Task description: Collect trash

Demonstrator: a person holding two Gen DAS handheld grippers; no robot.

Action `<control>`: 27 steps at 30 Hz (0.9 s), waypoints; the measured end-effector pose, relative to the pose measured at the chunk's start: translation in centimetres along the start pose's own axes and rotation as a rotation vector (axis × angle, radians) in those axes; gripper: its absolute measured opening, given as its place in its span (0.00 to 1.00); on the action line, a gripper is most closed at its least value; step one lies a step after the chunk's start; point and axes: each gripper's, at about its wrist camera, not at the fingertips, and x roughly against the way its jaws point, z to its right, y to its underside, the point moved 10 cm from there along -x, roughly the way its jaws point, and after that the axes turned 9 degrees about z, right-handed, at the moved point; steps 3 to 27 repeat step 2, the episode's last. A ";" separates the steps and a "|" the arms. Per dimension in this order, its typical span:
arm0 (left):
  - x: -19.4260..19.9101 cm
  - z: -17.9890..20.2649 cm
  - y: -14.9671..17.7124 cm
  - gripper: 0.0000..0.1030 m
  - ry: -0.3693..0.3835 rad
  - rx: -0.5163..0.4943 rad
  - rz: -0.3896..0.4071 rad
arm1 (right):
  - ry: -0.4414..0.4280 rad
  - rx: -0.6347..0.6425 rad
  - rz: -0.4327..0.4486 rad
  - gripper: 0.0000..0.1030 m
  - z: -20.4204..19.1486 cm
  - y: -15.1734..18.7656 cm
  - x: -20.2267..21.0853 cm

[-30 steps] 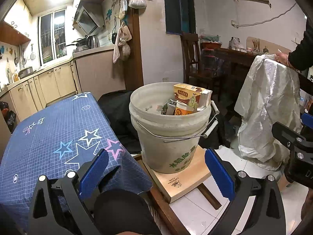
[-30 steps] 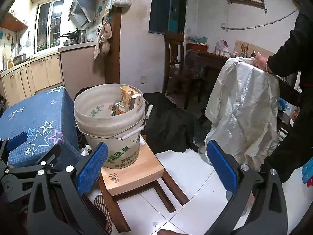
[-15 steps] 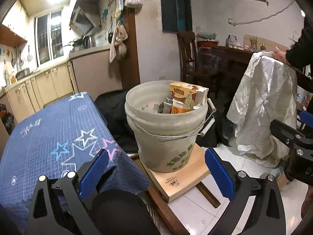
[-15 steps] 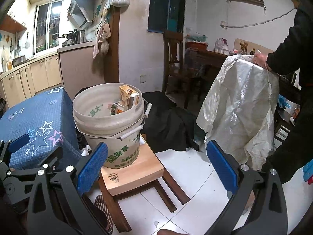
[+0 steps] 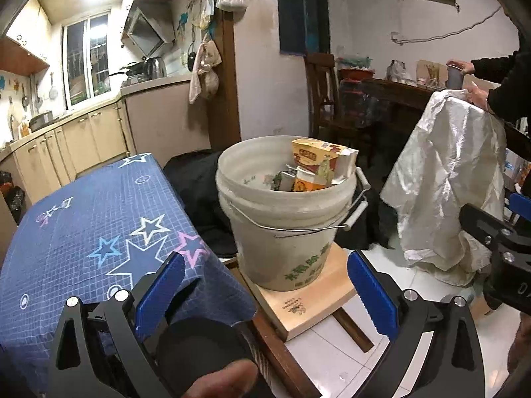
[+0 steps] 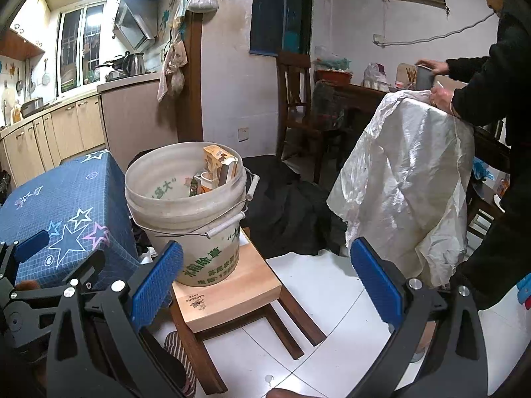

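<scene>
A white plastic bucket (image 5: 285, 232) with a wire handle stands on a wooden stool (image 5: 308, 301). It holds trash: an orange carton (image 5: 320, 157) and other packets. The bucket (image 6: 186, 212) also shows in the right wrist view on the stool (image 6: 229, 292), with the carton (image 6: 217, 162) sticking up. My left gripper (image 5: 265, 295) is open and empty, just in front of the bucket. My right gripper (image 6: 267, 282) is open and empty, to the right of the bucket above the stool. A second person holds up a large white sack (image 5: 444, 179), also seen in the right wrist view (image 6: 405, 185).
A table with a blue star-print cloth (image 5: 89, 232) stands left of the bucket. A dark heap (image 6: 292, 212) lies on the white tiled floor behind the stool. A wooden chair (image 6: 295, 99) and a cluttered dark table (image 6: 351, 89) stand at the back. Kitchen cabinets (image 5: 66, 142) are far left.
Both grippers stay open. The views have shifted slightly, the bucket sitting a little left in the left wrist view. The other person has raised one hand to a cup on the back table.
</scene>
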 end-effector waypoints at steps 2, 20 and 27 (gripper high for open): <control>0.1 0.0 0.0 0.95 -0.001 -0.001 0.005 | -0.004 0.000 -0.002 0.95 -0.1 0.1 0.0; 0.1 0.0 0.0 0.95 -0.001 -0.001 0.005 | -0.004 0.000 -0.002 0.95 -0.1 0.1 0.0; 0.1 0.0 0.0 0.95 -0.001 -0.001 0.005 | -0.004 0.000 -0.002 0.95 -0.1 0.1 0.0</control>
